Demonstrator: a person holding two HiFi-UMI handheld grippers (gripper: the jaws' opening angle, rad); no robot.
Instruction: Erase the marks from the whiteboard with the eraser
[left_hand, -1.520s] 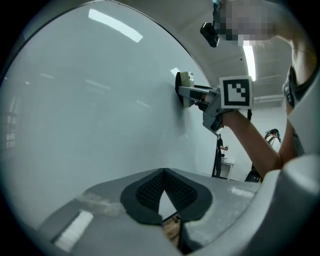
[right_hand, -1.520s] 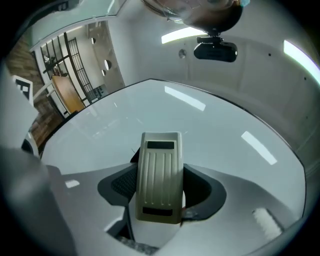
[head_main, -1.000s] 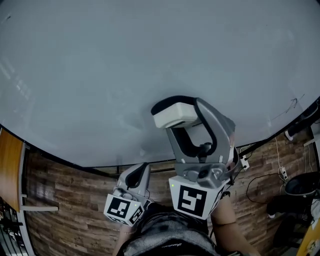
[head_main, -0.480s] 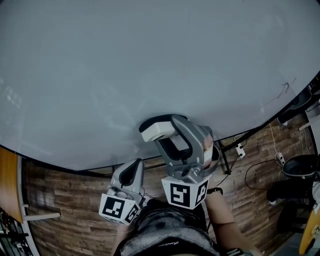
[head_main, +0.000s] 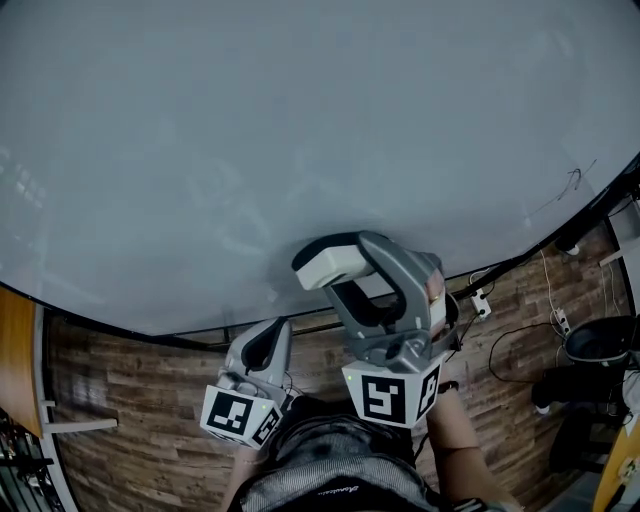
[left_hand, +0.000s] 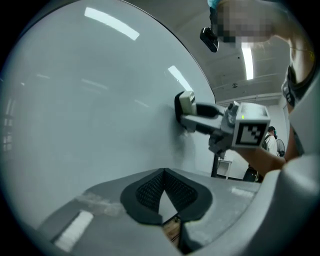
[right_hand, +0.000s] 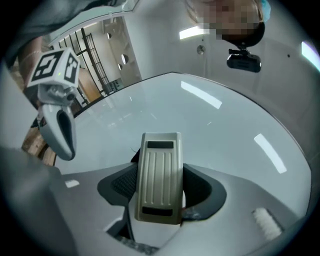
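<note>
While the right tongs (right_hand: 159, 189) stay clamped on the eraser (head_main: 332, 264), it has slid down and leftward across the whiteboard (head_main: 300, 110) over the last second and now presses near the lower edge. The left tongs (left_hand: 164, 192) hang below that edge, pressed together on nothing. A small dark scribble (head_main: 574, 181) by the right edge looks untouched, so the wiping is probably not finished.

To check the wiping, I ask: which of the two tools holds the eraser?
The right tool: its jaws clamp the eraser against the whiteboard. The left tool is shut and holds nothing.
</note>
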